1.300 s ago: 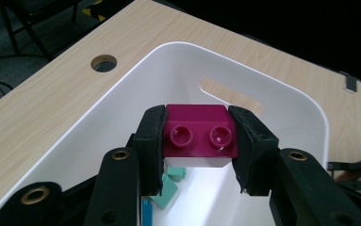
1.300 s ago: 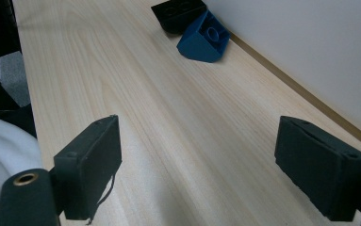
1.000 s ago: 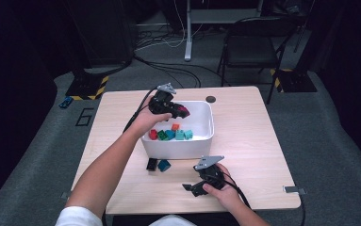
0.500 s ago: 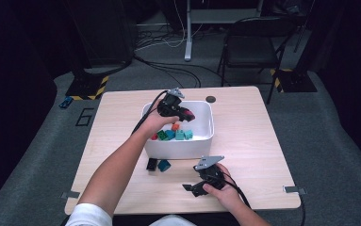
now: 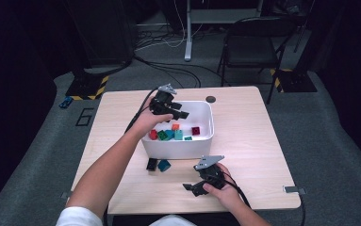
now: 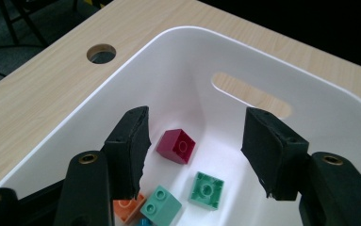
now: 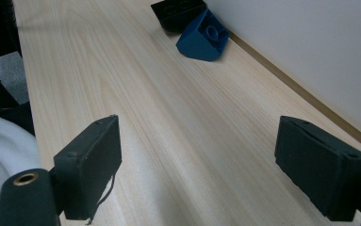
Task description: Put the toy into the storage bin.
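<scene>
The small dark red plastic brick (image 6: 176,146) with one round stud lies on the floor of the white plastic bin (image 5: 201,141), tilted on an edge, directly under the left gripper (image 6: 194,146). The jaws of this gripper have just been opening; they now stand half apart above the bin, and nothing is between them. I judge that the step in hand is the release of a brick into the bin, and this step looks finished.

Near the red brick lie a green square brick (image 6: 207,189), a pale mint one (image 6: 161,205) and an orange one (image 6: 127,210), all smooth, hard and shiny. The bin has rounded corners and a slot handle in its wall.

On the wooden table (image 5: 244,113), just in front of the bin, wait a black flat brick (image 7: 178,12) and a blue brick (image 7: 203,38) with a sloped side. The right gripper (image 7: 213,167) rests low over the table with its jaws wide and empty. The next move probably calls for lifting out of the bin and reaching for one of these two, taking it by its flat sides.
</scene>
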`<act>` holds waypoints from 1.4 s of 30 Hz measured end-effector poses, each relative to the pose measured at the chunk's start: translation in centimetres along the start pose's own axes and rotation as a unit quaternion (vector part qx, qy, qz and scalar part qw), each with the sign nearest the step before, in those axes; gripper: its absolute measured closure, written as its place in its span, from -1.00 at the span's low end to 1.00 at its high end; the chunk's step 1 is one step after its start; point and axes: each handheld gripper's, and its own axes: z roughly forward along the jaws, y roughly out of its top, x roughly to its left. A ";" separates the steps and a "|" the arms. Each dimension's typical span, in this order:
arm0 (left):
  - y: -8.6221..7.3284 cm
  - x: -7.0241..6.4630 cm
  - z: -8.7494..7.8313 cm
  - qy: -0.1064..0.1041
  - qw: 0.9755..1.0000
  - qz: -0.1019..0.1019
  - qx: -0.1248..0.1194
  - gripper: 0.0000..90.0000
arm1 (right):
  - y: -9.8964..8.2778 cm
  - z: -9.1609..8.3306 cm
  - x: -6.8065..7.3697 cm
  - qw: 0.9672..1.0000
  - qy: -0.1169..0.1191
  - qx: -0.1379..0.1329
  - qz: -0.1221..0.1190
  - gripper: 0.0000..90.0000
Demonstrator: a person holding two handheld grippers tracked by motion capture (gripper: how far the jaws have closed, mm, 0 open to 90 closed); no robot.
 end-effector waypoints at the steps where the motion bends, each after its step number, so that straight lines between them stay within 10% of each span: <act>1: -0.1 -0.1 -0.6 -0.001 1.000 0.000 -0.003 -0.07 | 0.0 0.0 0.0 1.000 -0.001 0.000 0.001 -0.67; 18: -2.5 -4.1 -10.1 -0.003 0.998 0.034 -0.049 -0.07 | -0.1 0.0 0.0 1.000 -0.002 0.005 0.006 -0.67; 27: -7.0 -6.1 -14.4 0.000 0.998 0.042 -0.036 -0.07 | 0.0 -0.1 0.1 1.000 -0.004 0.000 0.005 -0.67; 42: -14.3 -5.8 -14.4 0.024 0.999 0.009 -0.024 -0.06 | 0.0 -0.1 0.1 1.000 -0.007 0.001 0.004 -0.67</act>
